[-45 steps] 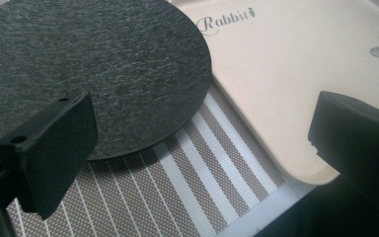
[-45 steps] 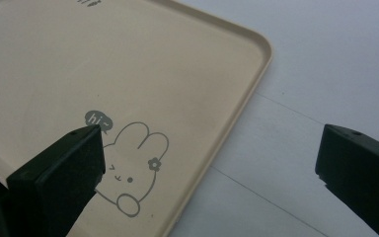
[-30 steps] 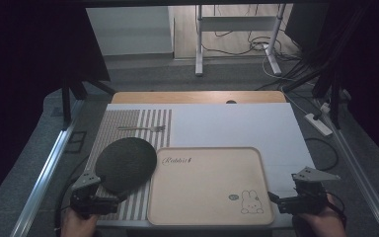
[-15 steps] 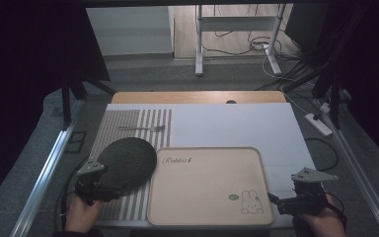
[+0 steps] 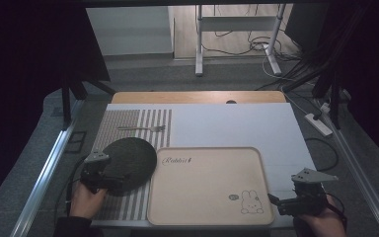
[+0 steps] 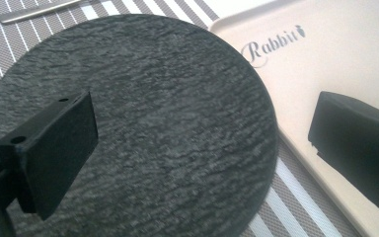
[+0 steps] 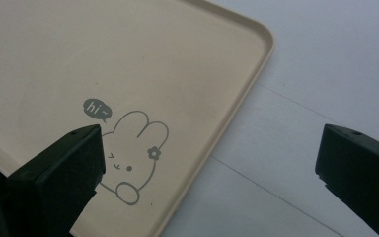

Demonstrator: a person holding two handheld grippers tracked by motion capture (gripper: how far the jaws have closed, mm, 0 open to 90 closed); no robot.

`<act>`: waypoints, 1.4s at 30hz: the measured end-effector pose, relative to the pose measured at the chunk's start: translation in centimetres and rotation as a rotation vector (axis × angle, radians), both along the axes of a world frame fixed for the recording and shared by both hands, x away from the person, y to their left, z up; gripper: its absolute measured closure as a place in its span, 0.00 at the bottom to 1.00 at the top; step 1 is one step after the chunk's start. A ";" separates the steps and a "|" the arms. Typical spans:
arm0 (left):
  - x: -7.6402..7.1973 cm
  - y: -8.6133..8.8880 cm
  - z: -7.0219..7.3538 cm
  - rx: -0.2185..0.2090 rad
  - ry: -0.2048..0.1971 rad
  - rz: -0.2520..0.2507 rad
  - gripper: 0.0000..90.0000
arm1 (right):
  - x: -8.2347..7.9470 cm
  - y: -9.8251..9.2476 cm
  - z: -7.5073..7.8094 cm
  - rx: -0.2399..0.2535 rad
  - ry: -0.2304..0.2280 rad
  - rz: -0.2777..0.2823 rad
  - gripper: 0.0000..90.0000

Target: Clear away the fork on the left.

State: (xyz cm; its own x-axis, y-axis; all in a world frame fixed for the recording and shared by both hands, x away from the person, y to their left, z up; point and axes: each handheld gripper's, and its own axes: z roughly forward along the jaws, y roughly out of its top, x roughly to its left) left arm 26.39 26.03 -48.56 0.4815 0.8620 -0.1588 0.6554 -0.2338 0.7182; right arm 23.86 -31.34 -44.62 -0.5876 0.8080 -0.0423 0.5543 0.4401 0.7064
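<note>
Left gripper jaws wide over round slate, no long axis. Right gripper wide over tray corner. Tray read "Rabbit", "hi~".

One slate plate, one tray, one fork

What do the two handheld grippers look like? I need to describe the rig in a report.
The left gripper and the right gripper are both black, boxy units, each topped by a light grey three-cornered plate. Each carries two flat, blocky matte-black jaws; small screw holes show on the jaw ends. A thin dark cable seems to trail beside the left one. The person's left hand emerges from a dark sleeve.
</note>
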 end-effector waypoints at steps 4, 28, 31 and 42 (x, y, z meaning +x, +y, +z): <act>1.0 0.0 0.1 0.022 0.001 0.013 0.00 | 0.0 0.0 0.0 -0.004 0.002 0.002 0.00; 7.2 1.0 -0.1 -0.011 0.054 0.058 0.00 | -0.1 0.0 -0.1 -0.010 0.005 -0.002 0.00; 8.0 1.0 -0.3 -0.005 0.062 0.058 0.00 | -0.1 0.0 -0.1 -0.012 0.005 -0.001 0.00; 10.8 1.2 -0.6 0.052 0.078 0.033 0.00 | -0.1 0.1 -0.1 -0.016 0.011 0.002 0.00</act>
